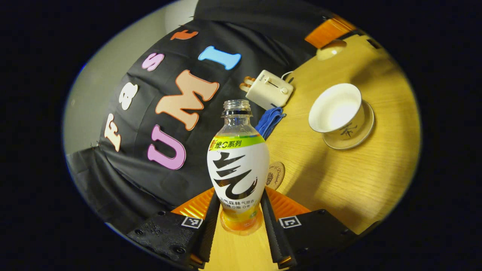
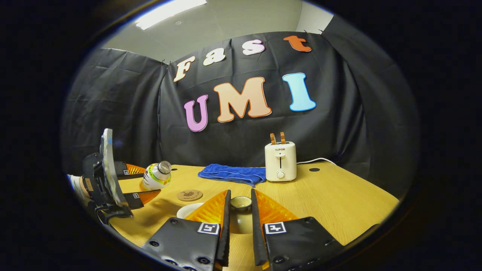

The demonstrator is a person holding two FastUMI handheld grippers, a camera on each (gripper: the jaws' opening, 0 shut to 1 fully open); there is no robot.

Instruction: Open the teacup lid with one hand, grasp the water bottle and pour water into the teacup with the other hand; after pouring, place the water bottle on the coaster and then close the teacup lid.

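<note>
In my left gripper: bottle, clamped at its lower body, cap off.
Cup: open on its saucer, ahead and to the bottle's right, well apart.
Bottle axis: tilted in the right gripper view, neck toward the cup.
Right gripper: closed on the lid.
Coaster: just behind the bottle.

Desk: pale wood-grain top, smooth, low sheen.
Water bottle: clear plastic, glossy printed wrap.
Teacup: white glazed ceramic, shiny; saucer beneath it, same glaze.
Teacup lid: glazed ceramic, glossy.
Coaster, beside the bottle: matt, wood-like disc.
Towel: blue cloth, soft nap.
Toaster, right of the towel: cream plastic, smooth.
</note>
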